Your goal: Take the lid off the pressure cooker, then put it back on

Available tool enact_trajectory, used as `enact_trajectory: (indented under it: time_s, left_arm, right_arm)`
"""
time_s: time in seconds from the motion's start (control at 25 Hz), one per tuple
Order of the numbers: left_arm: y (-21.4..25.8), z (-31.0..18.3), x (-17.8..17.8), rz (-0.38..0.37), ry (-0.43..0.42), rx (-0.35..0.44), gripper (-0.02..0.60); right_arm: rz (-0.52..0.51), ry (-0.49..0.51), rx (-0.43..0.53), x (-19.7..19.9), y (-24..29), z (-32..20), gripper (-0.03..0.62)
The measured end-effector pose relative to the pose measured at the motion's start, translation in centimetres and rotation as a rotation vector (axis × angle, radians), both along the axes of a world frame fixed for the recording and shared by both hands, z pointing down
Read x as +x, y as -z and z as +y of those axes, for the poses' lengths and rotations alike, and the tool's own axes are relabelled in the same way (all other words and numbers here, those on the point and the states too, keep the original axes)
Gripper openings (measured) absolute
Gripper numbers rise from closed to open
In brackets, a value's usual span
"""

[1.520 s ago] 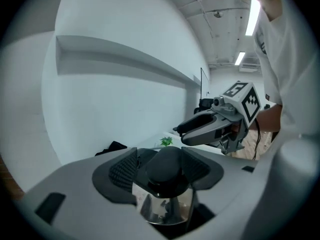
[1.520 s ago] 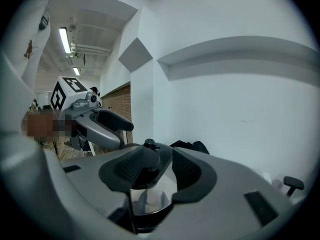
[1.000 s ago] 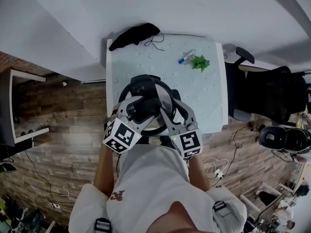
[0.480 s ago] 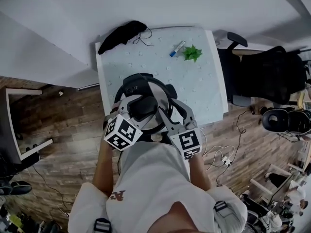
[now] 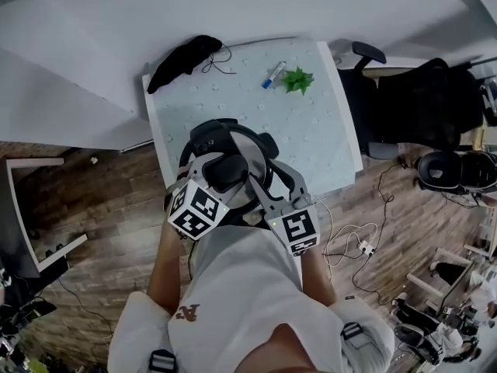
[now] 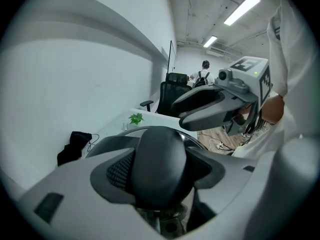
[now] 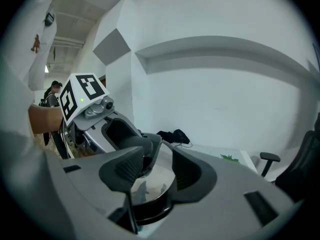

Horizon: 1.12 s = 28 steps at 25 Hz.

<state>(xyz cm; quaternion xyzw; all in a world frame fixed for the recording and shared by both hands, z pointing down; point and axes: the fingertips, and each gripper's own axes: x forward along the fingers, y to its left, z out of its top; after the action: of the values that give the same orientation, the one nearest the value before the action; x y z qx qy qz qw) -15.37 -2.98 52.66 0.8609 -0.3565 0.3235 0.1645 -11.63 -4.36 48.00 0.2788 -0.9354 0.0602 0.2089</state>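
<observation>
The pressure cooker stands near the front edge of the pale table, with its steel lid on top. My left gripper is shut on the lid's black knob, which fills the space between its jaws in the left gripper view. My right gripper hangs just right of the knob, over the lid. Its jaws stand apart with only the shiny lid showing in the gap. The right gripper view also shows the left gripper on the knob.
At the table's far side lie a black cloth, a blue marker and a small green plant. A black office chair stands right of the table. Cables lie on the wood floor.
The head view has swung, so the table sits further left and turned. Both grippers keep their places on the cooker; the left stays closed on the knob.
</observation>
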Motion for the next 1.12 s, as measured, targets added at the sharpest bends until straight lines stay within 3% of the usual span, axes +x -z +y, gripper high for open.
enact_trajectory:
  time_s: [1.12]
  left_arm:
    - [-0.1,0.6,0.0,-0.028,-0.141,-0.033,0.275]
  right_arm:
    - [0.009,-0.033,0.026,-1.0,0.6,0.2,0.184]
